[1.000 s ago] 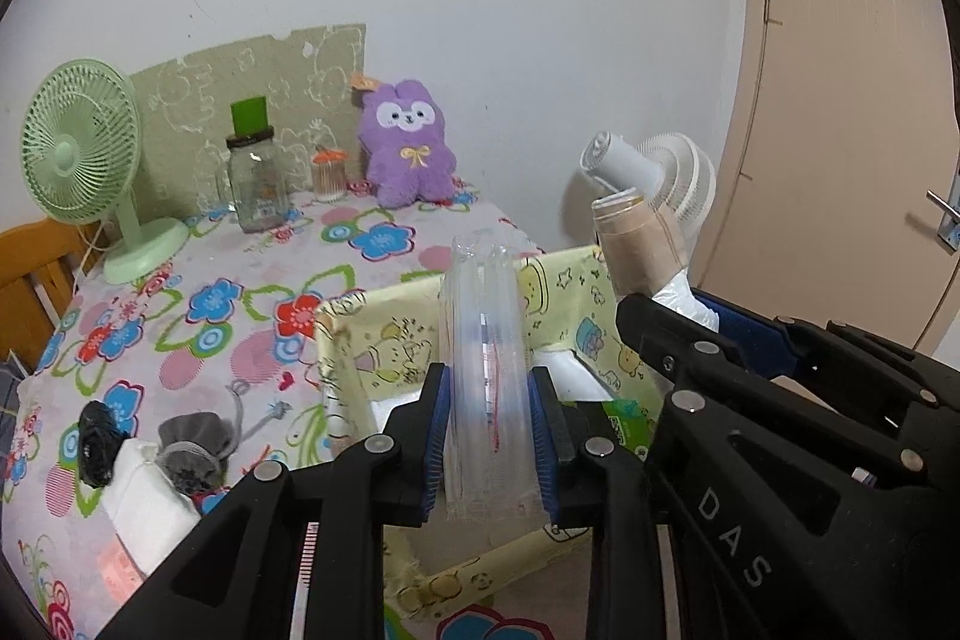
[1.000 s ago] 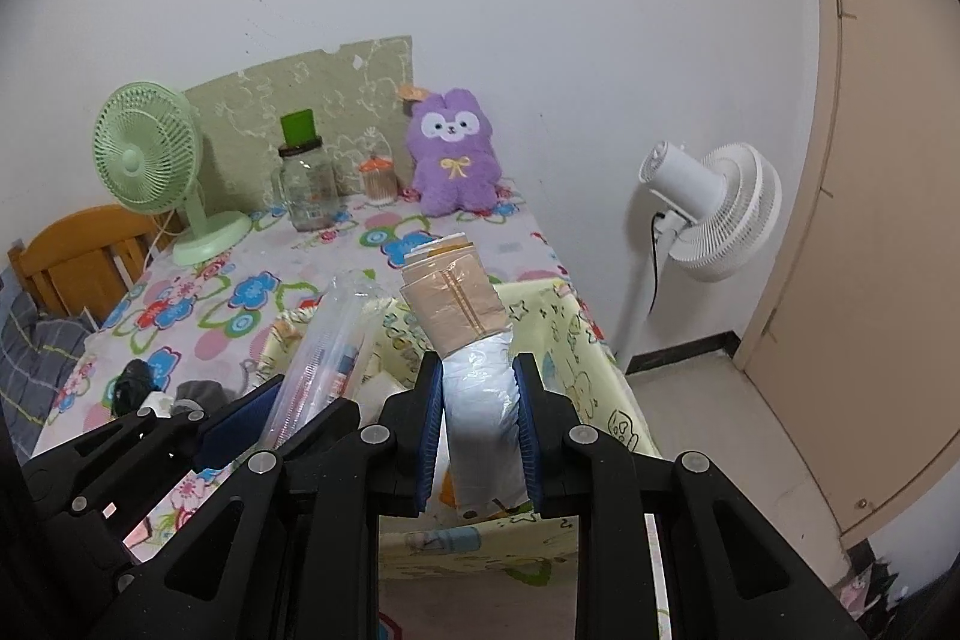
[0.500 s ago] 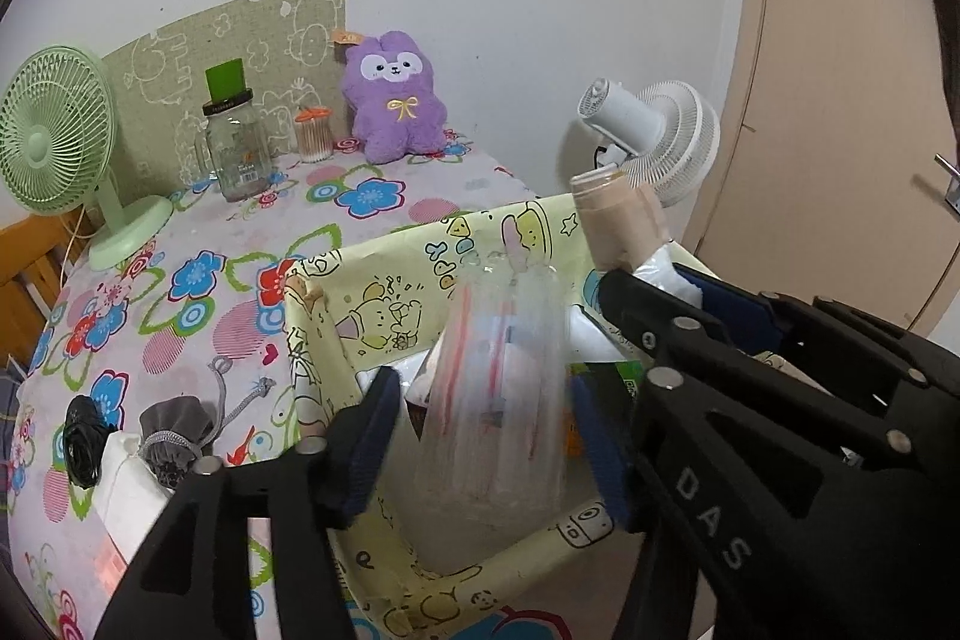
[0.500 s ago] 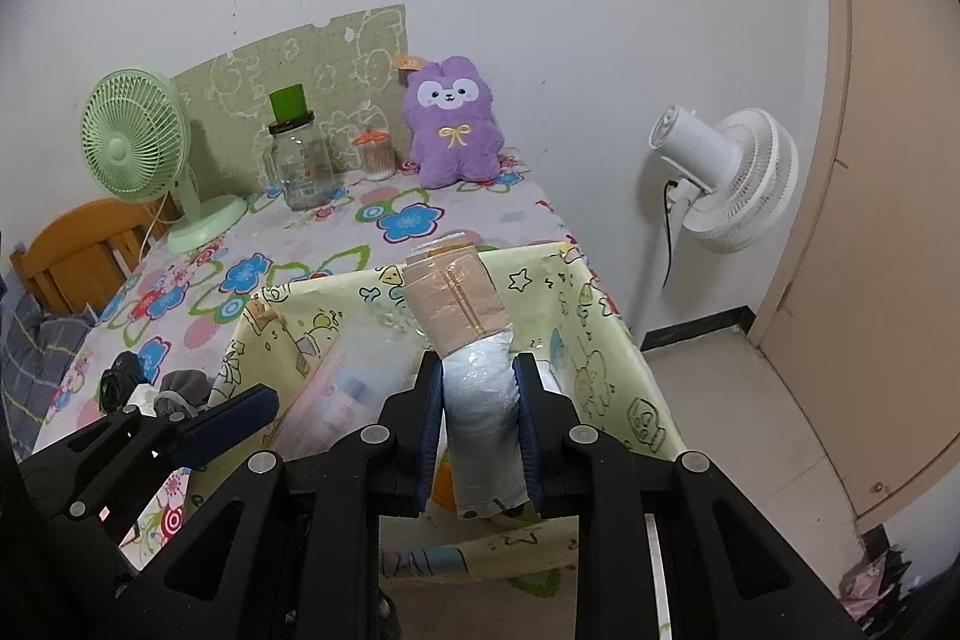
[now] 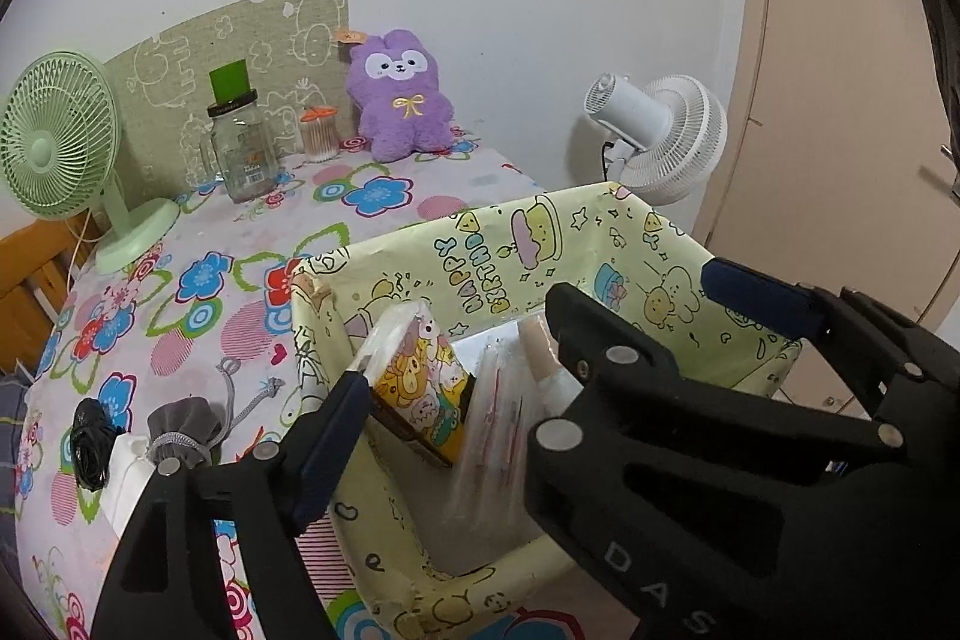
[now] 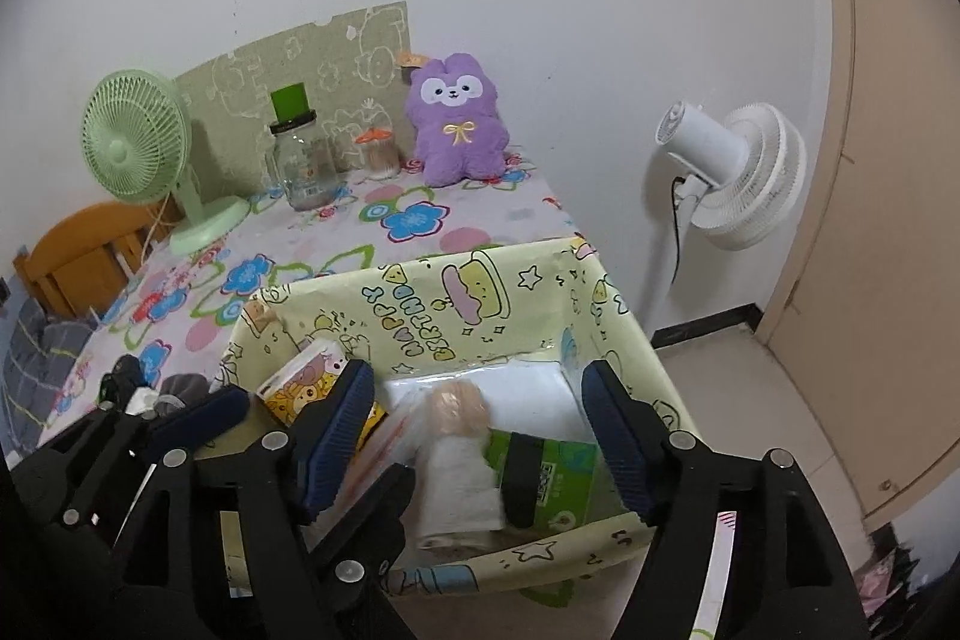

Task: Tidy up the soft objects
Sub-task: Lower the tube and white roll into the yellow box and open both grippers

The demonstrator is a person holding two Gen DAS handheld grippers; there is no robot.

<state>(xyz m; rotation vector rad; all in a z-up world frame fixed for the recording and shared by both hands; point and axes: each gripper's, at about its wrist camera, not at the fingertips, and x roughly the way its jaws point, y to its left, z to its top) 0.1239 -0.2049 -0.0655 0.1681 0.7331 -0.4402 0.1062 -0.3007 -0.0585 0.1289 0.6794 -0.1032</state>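
A yellow cartoon-print box (image 5: 480, 250) (image 6: 420, 304) stands at the table's near right corner. Both grippers hover over it, side by side. My left gripper (image 5: 444, 382) is open; a clear plastic pack (image 5: 498, 436) lies blurred in the box below it, beside a yellow cartoon tissue pack (image 5: 420, 394). My right gripper (image 6: 480, 430) is open; a white and beige roll (image 6: 459, 454) lies blurred in the box between its fingers, next to a green pack (image 6: 558, 478).
On the floral tablecloth (image 5: 198, 280) lie a grey drawstring pouch (image 5: 180, 430), a black bundle (image 5: 90, 448) and a white item. A green fan (image 5: 54, 130), glass jar (image 5: 240, 148) and purple plush (image 5: 402, 100) stand at the back. A white floor fan (image 6: 732, 172) stands right.
Both grippers moved forward and down over the box. The left one opened first and dropped the clear pack; the right one then opened and dropped the roll into the box.
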